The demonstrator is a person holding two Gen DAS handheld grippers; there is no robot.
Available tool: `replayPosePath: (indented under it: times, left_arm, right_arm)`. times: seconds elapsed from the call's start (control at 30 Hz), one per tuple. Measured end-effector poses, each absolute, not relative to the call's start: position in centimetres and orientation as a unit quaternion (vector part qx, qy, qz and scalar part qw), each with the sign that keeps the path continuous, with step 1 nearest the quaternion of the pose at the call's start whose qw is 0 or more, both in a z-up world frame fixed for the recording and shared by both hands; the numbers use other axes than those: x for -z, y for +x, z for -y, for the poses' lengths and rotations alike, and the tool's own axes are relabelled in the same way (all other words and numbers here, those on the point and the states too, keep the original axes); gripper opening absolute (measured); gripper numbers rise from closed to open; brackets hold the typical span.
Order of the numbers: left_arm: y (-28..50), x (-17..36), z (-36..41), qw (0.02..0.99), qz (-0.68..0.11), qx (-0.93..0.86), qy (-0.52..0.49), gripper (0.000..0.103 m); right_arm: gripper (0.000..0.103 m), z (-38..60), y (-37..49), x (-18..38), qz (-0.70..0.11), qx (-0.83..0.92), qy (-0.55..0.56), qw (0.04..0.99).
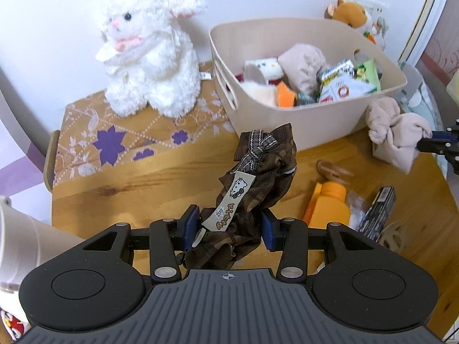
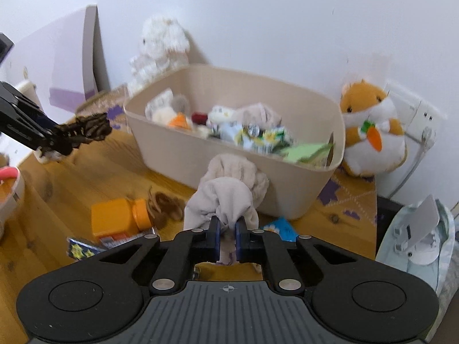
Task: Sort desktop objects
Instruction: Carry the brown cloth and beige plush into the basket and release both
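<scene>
Brown plaid cloth (image 1: 252, 189) and beige cloth (image 2: 229, 189) hang before bin (image 2: 200, 154).

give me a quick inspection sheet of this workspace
surface: wooden table, patterned cloth at back
job's things: beige plastic bin partly filled; brown plaid fabric item; beige knotted cloth
clutter: orange bottle lying down, dark packet
grippers: left gripper shut on plaid fabric; right gripper shut on beige cloth
cables: nothing seen
surroundings: white plush rabbit, orange plush hamster, white wall

On the table (image 1: 129, 183), the bin (image 1: 287, 114) stands between the rabbit toy (image 1: 149, 57) and hamster toy (image 2: 370, 132).
</scene>
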State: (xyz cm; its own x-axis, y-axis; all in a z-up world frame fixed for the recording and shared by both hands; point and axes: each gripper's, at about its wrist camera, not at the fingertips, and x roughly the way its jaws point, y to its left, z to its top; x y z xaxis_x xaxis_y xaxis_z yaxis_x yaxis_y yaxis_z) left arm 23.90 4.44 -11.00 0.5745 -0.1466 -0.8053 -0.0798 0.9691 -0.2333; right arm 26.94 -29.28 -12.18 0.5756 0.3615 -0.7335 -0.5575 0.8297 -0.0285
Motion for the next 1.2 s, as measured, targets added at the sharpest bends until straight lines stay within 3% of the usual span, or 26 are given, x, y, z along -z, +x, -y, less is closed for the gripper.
replayPosePath:
  times: [0.57, 1.2]
  left_arm:
    - [27.3, 5.6, -6.7, 0.906, -0.395, 0.02, -0.149, 0.045]
    - [34.8, 1.9, -4.0, 0.919, -0.362, 0.036, -0.153, 0.045]
  right_arm:
    - [0.007, 29.6, 28.9, 4.3, -0.296, -0.288, -0.105, 0.905]
    - [0.006, 27.2, 35.9, 2.3, -0.256, -0.248, -0.108, 0.928]
